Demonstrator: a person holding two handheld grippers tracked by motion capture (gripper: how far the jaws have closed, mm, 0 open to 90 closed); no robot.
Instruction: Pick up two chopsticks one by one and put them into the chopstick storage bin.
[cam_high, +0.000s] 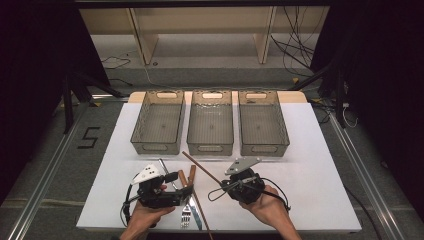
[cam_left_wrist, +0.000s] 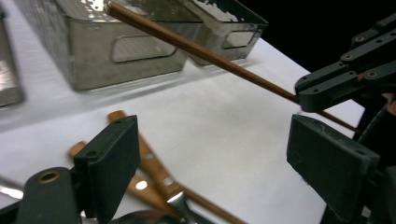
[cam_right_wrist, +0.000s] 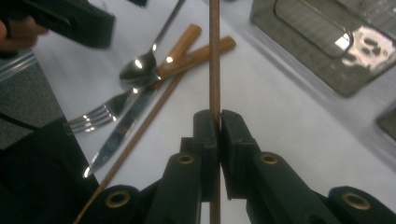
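Note:
My right gripper (cam_right_wrist: 218, 116) is shut on a brown chopstick (cam_right_wrist: 215, 56), holding it lifted off the white table with its long end pointing toward the baskets. In the high view that gripper (cam_high: 223, 184) sits front centre and the chopstick (cam_high: 200, 166) slants up-left from it. The left gripper (cam_high: 181, 188) hovers just left of it, over a cutlery pile. Its jaws stand wide open with nothing between them (cam_left_wrist: 215, 163), and the held chopstick (cam_left_wrist: 201, 51) crosses ahead of them.
A second chopstick (cam_right_wrist: 140, 133) lies on the table beside a fork (cam_right_wrist: 88, 119), a knife (cam_right_wrist: 116, 140), a spoon (cam_right_wrist: 137, 65) and two wooden-handled pieces (cam_right_wrist: 187, 42). Three mesh baskets (cam_high: 158, 145) (cam_high: 210, 147) (cam_high: 263, 148) stand in a row behind.

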